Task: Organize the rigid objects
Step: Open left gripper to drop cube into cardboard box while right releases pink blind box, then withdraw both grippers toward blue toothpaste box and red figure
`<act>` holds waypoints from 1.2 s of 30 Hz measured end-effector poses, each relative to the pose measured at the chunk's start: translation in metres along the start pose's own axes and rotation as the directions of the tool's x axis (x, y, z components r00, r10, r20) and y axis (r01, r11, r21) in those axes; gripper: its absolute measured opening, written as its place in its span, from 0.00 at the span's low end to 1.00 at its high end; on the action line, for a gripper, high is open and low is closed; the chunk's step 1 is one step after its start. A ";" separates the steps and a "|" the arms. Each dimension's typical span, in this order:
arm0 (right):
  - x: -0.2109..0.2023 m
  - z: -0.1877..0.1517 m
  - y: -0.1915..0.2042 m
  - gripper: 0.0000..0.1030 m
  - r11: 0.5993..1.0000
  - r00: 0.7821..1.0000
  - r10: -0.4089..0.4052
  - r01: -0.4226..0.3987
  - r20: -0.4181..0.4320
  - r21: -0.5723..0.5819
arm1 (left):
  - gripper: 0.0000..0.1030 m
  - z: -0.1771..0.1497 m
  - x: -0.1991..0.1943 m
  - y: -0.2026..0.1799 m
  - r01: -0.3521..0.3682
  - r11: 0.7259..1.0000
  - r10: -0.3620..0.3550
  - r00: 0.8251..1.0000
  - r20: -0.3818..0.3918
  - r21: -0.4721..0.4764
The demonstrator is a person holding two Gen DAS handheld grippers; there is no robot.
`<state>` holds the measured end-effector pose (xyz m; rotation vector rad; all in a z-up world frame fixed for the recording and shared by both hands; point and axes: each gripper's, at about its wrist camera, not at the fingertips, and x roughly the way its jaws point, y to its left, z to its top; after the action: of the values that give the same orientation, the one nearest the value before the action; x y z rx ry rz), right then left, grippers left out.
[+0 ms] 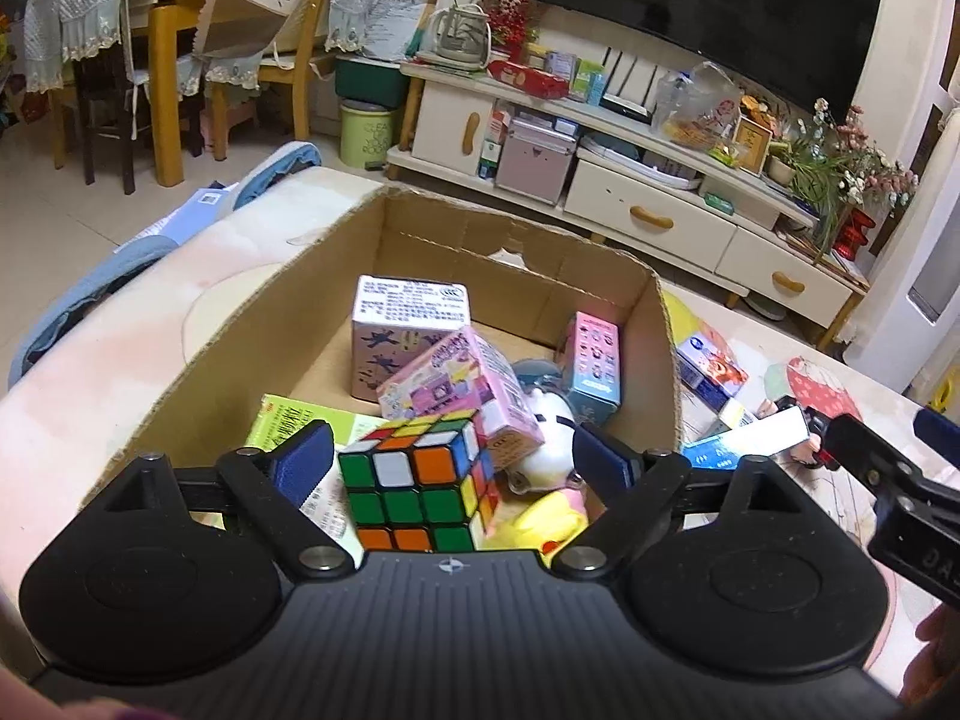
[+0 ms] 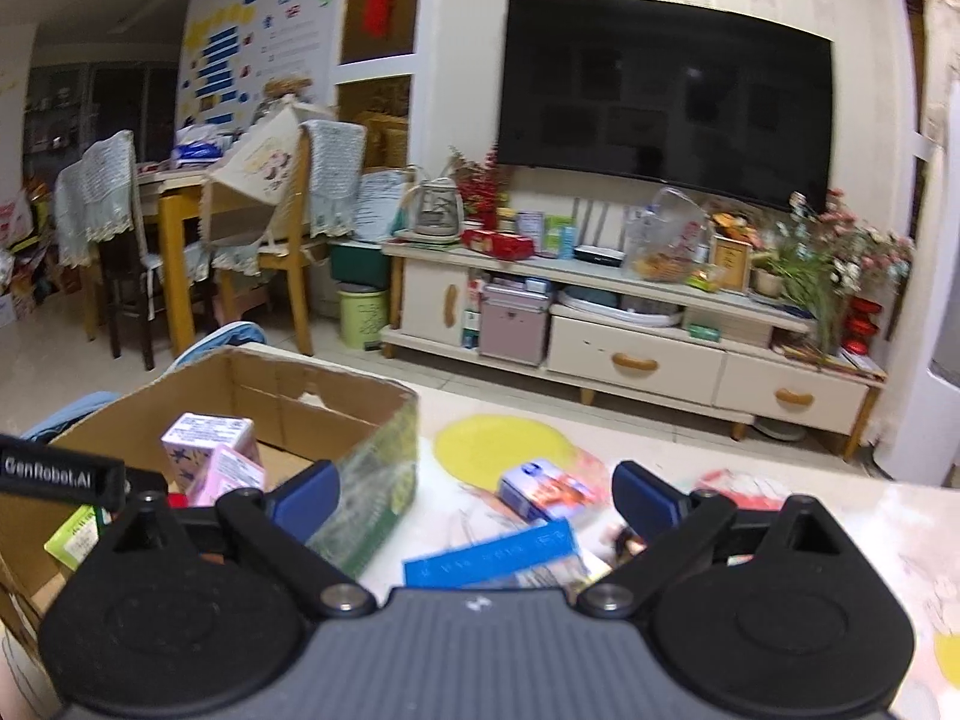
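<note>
Rubik's cube (image 1: 420,480): its bottom edge is hidden behind the left gripper's (image 1: 451,459) body.
Yellow toy (image 1: 555,519): mostly covered by the gripper's right finger; its kind cannot be told.
Green packet (image 1: 288,423): partly hidden under the cube and the left finger (image 1: 303,456).
Right gripper (image 1: 888,468): cut off by the left wrist view's right edge.
Blue box (image 2: 498,558): print blurred beyond reading; its near edge is hidden by the right gripper's body.
Small dark object (image 2: 627,543): blurred, half behind the right finger.
</note>
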<state>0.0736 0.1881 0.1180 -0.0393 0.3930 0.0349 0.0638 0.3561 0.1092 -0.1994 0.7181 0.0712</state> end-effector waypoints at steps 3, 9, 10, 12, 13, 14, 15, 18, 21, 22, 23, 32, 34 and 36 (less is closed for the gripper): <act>-0.006 -0.007 -0.007 0.96 0.999 1.000 -0.030 0.030 0.005 0.018 | 1.00 0.000 0.000 -0.001 0.012 1.000 -0.012 1.000 -0.009 0.007; -0.013 -0.017 -0.018 0.96 0.998 0.999 -0.052 0.052 -0.003 0.041 | 1.00 -0.001 -0.002 -0.003 0.032 0.999 -0.032 0.999 0.000 0.028; -0.014 -0.019 -0.020 0.96 0.998 0.999 -0.054 0.054 -0.003 0.042 | 1.00 -0.002 -0.002 -0.004 0.036 0.999 -0.036 0.999 0.001 0.031; -0.017 -0.022 -0.024 0.96 0.997 0.998 -0.057 0.057 -0.002 0.048 | 1.00 -0.001 -0.002 -0.003 0.045 0.998 -0.045 0.999 0.003 0.039; -0.018 -0.024 -0.025 0.96 0.997 0.998 -0.057 0.057 -0.002 0.052 | 1.00 -0.001 -0.003 -0.004 0.050 0.998 -0.050 0.999 0.008 0.044; -0.019 -0.025 -0.027 0.96 0.997 0.998 -0.057 0.057 -0.003 0.057 | 1.00 -0.001 -0.003 -0.005 0.053 0.997 -0.054 0.998 0.012 0.050; -0.021 -0.028 -0.029 0.96 0.996 0.998 -0.058 0.058 -0.003 0.061 | 1.00 -0.001 -0.003 -0.005 0.056 0.997 -0.057 0.998 0.016 0.056; -0.023 -0.033 -0.034 0.96 0.996 0.998 -0.064 0.064 -0.006 0.068 | 1.00 -0.001 -0.003 -0.006 0.072 0.995 -0.074 0.997 0.026 0.074; -0.025 -0.037 -0.040 0.96 0.995 0.998 -0.068 0.069 -0.013 0.075 | 1.00 -0.001 -0.004 -0.006 0.093 0.991 -0.097 0.995 0.035 0.094; -0.025 -0.038 -0.043 0.96 0.994 0.997 -0.070 0.070 -0.014 0.079 | 1.00 -0.001 -0.004 -0.007 0.097 0.990 -0.102 0.994 0.038 0.103; -0.026 -0.040 -0.046 0.96 0.994 0.997 -0.071 0.072 -0.015 0.082 | 1.00 -0.002 -0.004 -0.009 0.101 0.988 -0.106 0.993 0.042 0.113; -0.027 -0.051 -0.066 0.96 0.989 0.996 -0.079 0.083 -0.035 0.120 | 1.00 -0.004 -0.003 -0.013 0.138 0.975 -0.149 0.987 0.053 0.175; -0.027 -0.053 -0.070 0.96 0.988 0.996 -0.081 0.085 -0.040 0.127 | 1.00 -0.005 -0.002 -0.014 0.146 0.972 -0.158 0.986 0.054 0.183; -0.027 -0.056 -0.074 0.96 0.987 0.995 -0.084 0.089 -0.044 0.134 | 1.00 -0.004 -0.001 -0.015 0.155 0.969 -0.168 0.984 0.053 0.193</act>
<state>0.0303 0.1109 0.0786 0.0777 0.4307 -0.0787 0.0626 0.3403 0.1090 -0.0729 0.6331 -0.1447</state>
